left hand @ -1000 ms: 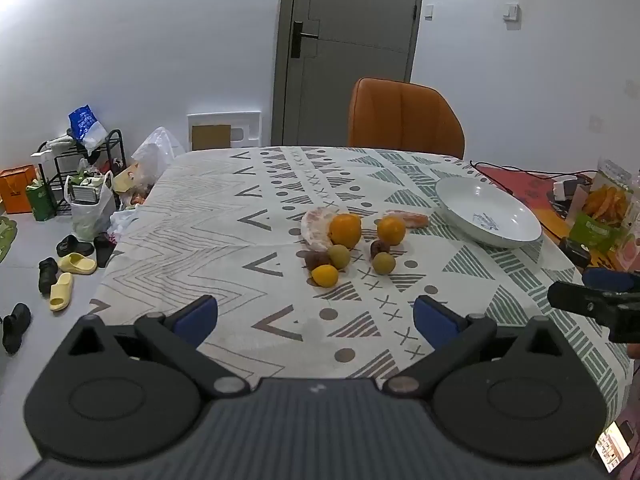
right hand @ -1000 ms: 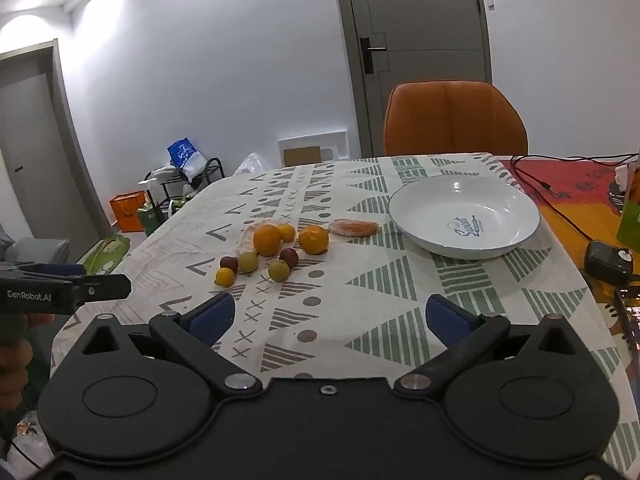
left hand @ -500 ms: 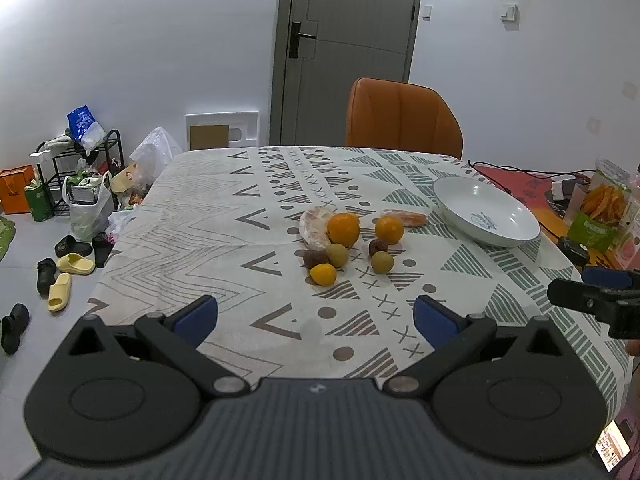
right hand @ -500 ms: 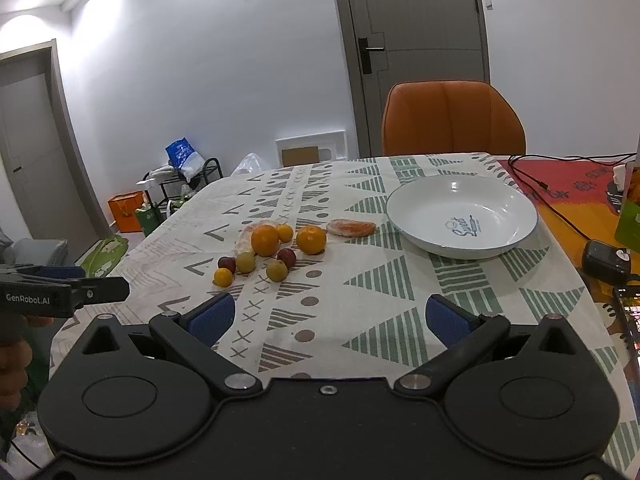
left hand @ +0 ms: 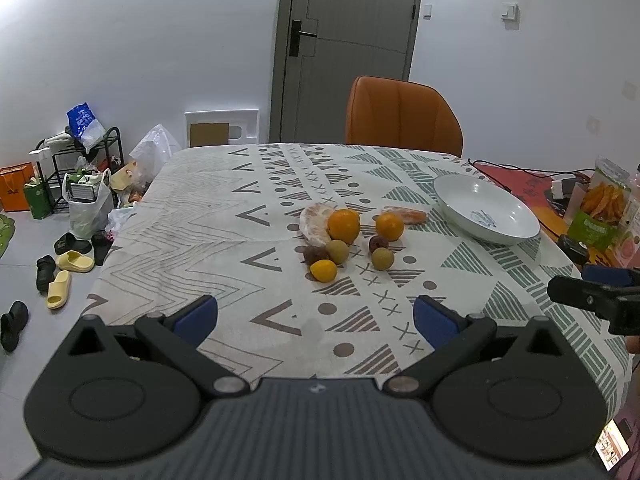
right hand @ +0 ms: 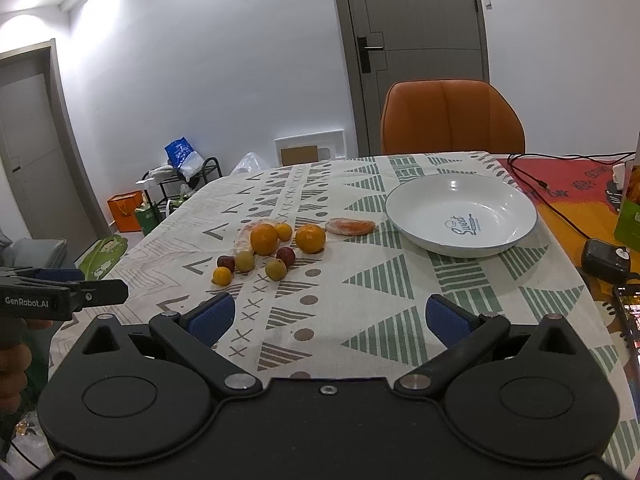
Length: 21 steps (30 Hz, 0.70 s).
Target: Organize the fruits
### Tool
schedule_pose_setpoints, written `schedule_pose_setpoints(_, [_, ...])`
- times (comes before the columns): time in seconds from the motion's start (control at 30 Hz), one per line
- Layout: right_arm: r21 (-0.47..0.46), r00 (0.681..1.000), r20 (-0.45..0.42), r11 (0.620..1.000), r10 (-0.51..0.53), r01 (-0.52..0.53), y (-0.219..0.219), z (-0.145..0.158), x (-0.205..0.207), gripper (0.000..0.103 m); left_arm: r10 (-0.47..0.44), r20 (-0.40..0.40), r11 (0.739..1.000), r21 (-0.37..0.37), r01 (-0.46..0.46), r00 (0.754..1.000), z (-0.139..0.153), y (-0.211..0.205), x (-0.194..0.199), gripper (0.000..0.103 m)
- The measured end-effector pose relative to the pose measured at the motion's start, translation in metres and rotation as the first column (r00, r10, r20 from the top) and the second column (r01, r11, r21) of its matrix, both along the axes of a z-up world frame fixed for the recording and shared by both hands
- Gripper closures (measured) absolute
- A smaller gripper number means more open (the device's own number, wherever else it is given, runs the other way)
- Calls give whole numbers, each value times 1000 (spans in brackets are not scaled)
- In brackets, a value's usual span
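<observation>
- We read "GenRobot.AI" in white on the side of the left gripper (right hand: 64, 300) where it shows at the left edge of the right wrist view; a hand (right hand: 14, 364) holds it from below.
- We read "Sweet" in dark script, with a small emblem, on the inner floor of the white bowl (right hand: 460, 216); smaller lettering under it is too fine to make out.
- The snack bag (left hand: 604, 208) at the right edge of the bench (left hand: 224, 216) carries print we cannot read.
- We count two oranges: the larger orange (right hand: 264, 239) and the second orange (right hand: 310, 238), side by side but apart.
- We count two small yellow citrus fruits: one (right hand: 222, 275) at the near left of the cluster, the other (right hand: 284, 231) behind the larger orange.
- We count two yellow-green round fruits (right hand: 276, 269) and two dark red fruits (right hand: 286, 256).
- We count two peeled citrus pieces: one (right hand: 244, 236) touching the larger orange, one (right hand: 350, 227) lying between the second orange and the bowl.
- All the fruit sits on the patterned cloth, left of the bowl, which holds nothing.
- Our left gripper (left hand: 316, 316) is spread wide, holding nothing, short of the cluster.
- Our right gripper (right hand: 328, 316) is likewise spread wide and holds nothing.
- One orange chair (right hand: 452, 118) stands behind the bench.
</observation>
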State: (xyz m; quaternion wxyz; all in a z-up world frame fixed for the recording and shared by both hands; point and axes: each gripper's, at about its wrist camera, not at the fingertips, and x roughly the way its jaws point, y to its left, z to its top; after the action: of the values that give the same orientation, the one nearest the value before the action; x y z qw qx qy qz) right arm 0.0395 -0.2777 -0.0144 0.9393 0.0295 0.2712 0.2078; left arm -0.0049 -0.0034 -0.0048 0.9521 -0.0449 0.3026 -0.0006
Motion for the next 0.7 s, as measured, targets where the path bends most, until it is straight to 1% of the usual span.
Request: schedule_pose_setpoints(0.7, [-2, 1000, -1, 1000, 5, -5, 1, -1, 0, 0, 1, -2, 1000, -1, -1, 1000, -2, 2, -2, 0])
